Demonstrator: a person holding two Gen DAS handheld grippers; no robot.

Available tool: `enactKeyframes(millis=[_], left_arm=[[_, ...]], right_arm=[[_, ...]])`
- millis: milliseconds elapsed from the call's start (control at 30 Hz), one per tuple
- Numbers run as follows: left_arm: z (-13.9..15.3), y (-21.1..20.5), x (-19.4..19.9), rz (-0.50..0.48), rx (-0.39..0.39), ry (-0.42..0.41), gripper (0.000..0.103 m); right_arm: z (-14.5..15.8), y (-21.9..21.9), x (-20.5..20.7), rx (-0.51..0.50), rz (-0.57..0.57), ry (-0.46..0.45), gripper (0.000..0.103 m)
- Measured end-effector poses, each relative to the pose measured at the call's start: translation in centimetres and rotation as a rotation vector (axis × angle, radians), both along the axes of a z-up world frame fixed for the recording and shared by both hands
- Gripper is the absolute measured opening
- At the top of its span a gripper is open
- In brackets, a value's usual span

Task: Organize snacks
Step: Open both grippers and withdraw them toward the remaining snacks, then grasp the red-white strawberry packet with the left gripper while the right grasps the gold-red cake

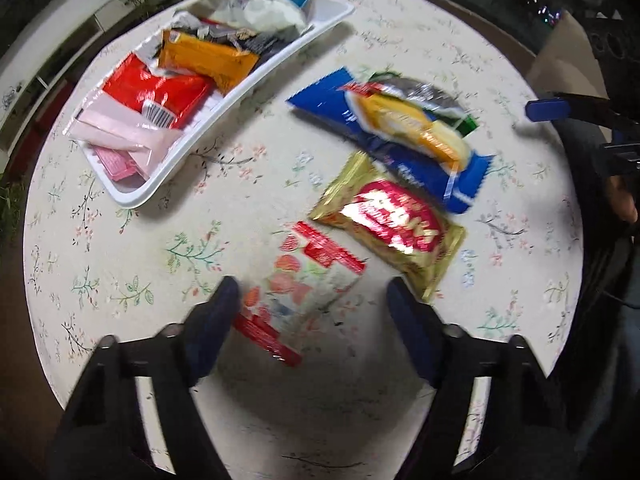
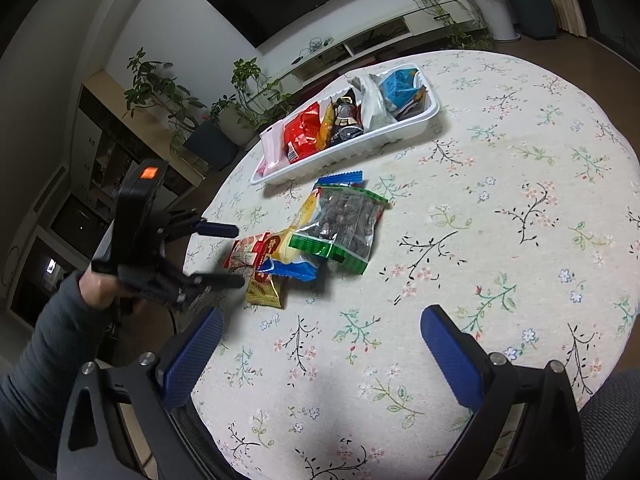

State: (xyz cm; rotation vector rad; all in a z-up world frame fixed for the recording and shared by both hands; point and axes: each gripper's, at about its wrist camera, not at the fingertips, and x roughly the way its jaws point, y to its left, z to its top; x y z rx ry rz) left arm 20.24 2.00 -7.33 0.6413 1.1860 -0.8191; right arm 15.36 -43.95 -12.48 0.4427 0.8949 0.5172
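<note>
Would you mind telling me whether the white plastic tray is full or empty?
Nearly full: the white plastic tray holds packets along its whole length, from a pink packet to a blue one.

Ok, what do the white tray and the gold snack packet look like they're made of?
The tray looks like thin moulded white plastic with a semi-gloss finish: it has ribbed walls and a rolled rim. The gold packet looks like metallised foil film: it gives bright mirror-like glare and has crimped ends. Neither can be confirmed by sight alone.

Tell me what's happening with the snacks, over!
Left gripper open over the strawberry packet, not gripping. Right gripper open, empty, above the table. Loose packets wait beside the white tray. Nothing in the way.
</note>
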Motion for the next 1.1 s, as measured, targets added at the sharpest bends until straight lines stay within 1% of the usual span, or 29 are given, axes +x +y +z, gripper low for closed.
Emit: enactKeyframes(millis=[67,100,167,400,533,633,700,733,767,867,1000,1067,1100], left_arm=[[-0.7,0.1,0.6,-0.002,0.023,0.021,0.064],[-0.7,0.2,0.8,-0.004,0.011,0.026,0.064],[-0.7,0.3,1.1,-0.004,0.013,0.034,0.064],[-0.7,0.1,2.3,0.02,0.038,0.032,0.065],[-0.6,-0.3,3.1,0.049,0.04,0.039,0.063],[-0.2,-0.2,3.0,0.077,0.031,0.031,0.052],[0.0,-0.3,2.4,0.102,0.021,0.023,0.04],[0.1,-0.4,2.3,0.12,0.019,0.018,0.037],[0.2,-0.4,2.2,0.135,0.014,0.015,0.033],[0.3,-0.3,1.6,0.182,-0.001,0.004,0.032],[0.5,0.9,0.5,0.277,-0.058,0.008,0.031],[0.7,1.8,-0.1,0.331,-0.089,0.007,0.031],[0.9,3.3,-0.8,0.359,-0.112,0.012,0.031]], right_arm=[[-0.2,0.0,0.1,0.003,0.003,0.006,0.101],[-0.2,-0.1,0.2,0.005,0.003,0.008,0.101],[-0.3,-0.1,0.3,0.006,0.004,0.012,0.101],[-0.5,0.6,0.5,0.0,0.027,0.019,0.098],[-0.4,1.2,0.1,-0.011,0.045,0.016,0.096],[0.0,1.7,-0.1,-0.018,0.058,0.007,0.095],[0.3,2.2,-0.3,-0.025,0.069,-0.001,0.093],[0.4,2.6,-0.3,-0.03,0.078,-0.004,0.092],[0.5,3.0,-0.4,-0.035,0.089,-0.004,0.091],[0.6,4.3,-0.6,-0.058,0.118,-0.003,0.084],[1.2,6.3,-0.6,-0.094,0.156,-0.009,0.076],[1.6,7.2,-0.5,-0.108,0.17,-0.016,0.073],[1.8,7.8,-0.3,-0.108,0.184,-0.017,0.072]])
